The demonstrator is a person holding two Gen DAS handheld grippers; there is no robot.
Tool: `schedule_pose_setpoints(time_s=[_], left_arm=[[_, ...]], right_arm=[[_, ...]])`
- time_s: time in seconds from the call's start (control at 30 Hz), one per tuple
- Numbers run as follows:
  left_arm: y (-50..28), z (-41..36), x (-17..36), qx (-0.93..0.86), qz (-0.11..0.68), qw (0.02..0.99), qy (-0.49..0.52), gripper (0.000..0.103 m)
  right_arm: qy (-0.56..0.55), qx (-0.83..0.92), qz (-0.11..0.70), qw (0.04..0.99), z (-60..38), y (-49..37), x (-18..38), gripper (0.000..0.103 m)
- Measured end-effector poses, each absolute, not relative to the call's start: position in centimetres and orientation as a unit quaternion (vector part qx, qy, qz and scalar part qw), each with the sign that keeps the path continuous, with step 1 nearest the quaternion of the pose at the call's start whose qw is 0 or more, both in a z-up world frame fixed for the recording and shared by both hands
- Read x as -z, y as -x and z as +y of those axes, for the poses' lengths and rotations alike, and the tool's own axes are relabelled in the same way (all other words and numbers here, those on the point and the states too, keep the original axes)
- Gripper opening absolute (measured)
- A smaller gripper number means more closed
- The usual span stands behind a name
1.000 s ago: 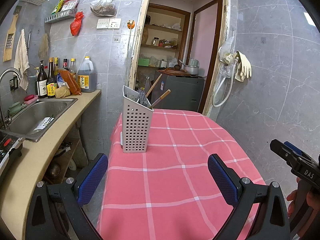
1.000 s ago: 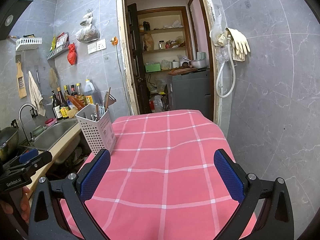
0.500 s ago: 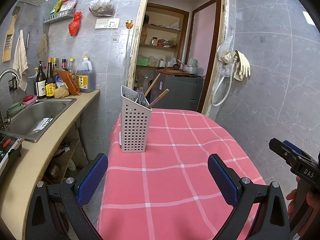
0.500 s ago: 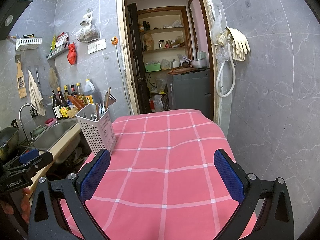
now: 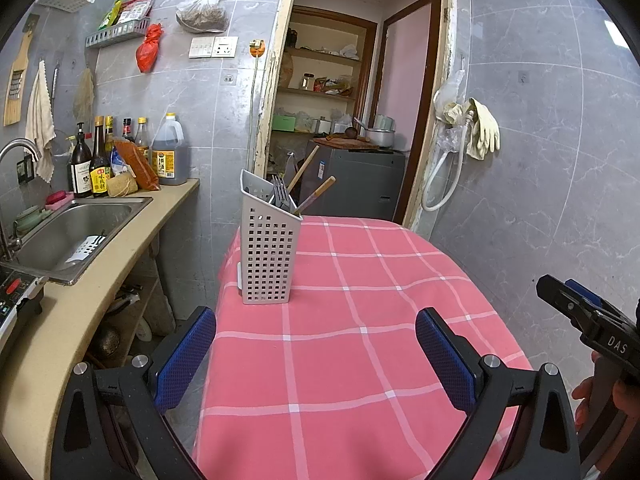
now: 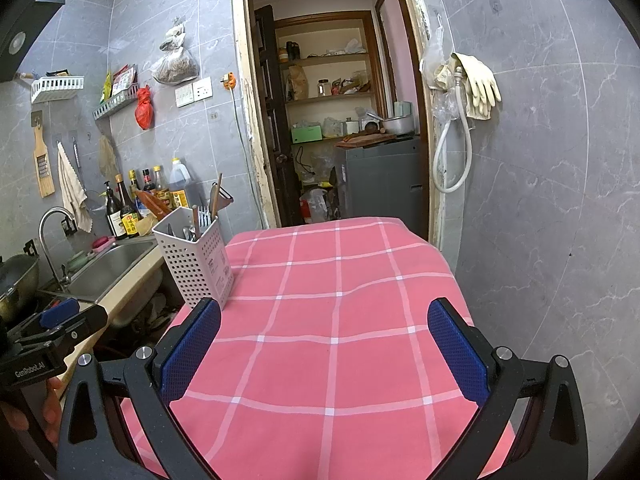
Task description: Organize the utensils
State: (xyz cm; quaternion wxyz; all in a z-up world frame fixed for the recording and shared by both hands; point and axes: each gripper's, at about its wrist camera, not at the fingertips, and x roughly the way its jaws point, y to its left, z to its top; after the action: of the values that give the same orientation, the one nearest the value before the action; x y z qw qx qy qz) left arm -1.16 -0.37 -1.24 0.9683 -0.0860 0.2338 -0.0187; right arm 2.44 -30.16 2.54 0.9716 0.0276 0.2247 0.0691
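From the left wrist view, the left gripper (image 5: 316, 356) has its blue-padded jaws spread wide with nothing between them, hovering over the near part of the table (image 5: 400, 360) with its pink checked cloth. The perforated white utensil holder (image 5: 269, 252) stands upright near the table's far left corner, close to the left edge, with a fork (image 5: 280, 196) and wooden handles poking out. No loose utensil shows on the cloth, so the sorting looks finished or nearly so; a good next move is to check the holder sits squarely and clear of the edge, approaching from above to avoid tipping it. The other tool at the right edge reads "DAS". From the right wrist view, the right gripper (image 6: 324, 356) is likewise wide open and empty above the cloth, the holder (image 6: 196, 256) at the far left corner bearing a small label too fine to read. The tool at lower left reads "GenRobot.AI".
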Motion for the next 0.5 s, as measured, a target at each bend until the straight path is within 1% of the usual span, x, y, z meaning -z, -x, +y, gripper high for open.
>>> schedule_pose_setpoints(time_s=[0.5], left_arm=[[1.25, -0.71, 1.55, 0.017, 0.238, 0.967, 0.084, 0.101]], right_arm=[[-0.028, -0.069, 0.226, 0.971, -30.18, -2.49, -2.47, 0.102]])
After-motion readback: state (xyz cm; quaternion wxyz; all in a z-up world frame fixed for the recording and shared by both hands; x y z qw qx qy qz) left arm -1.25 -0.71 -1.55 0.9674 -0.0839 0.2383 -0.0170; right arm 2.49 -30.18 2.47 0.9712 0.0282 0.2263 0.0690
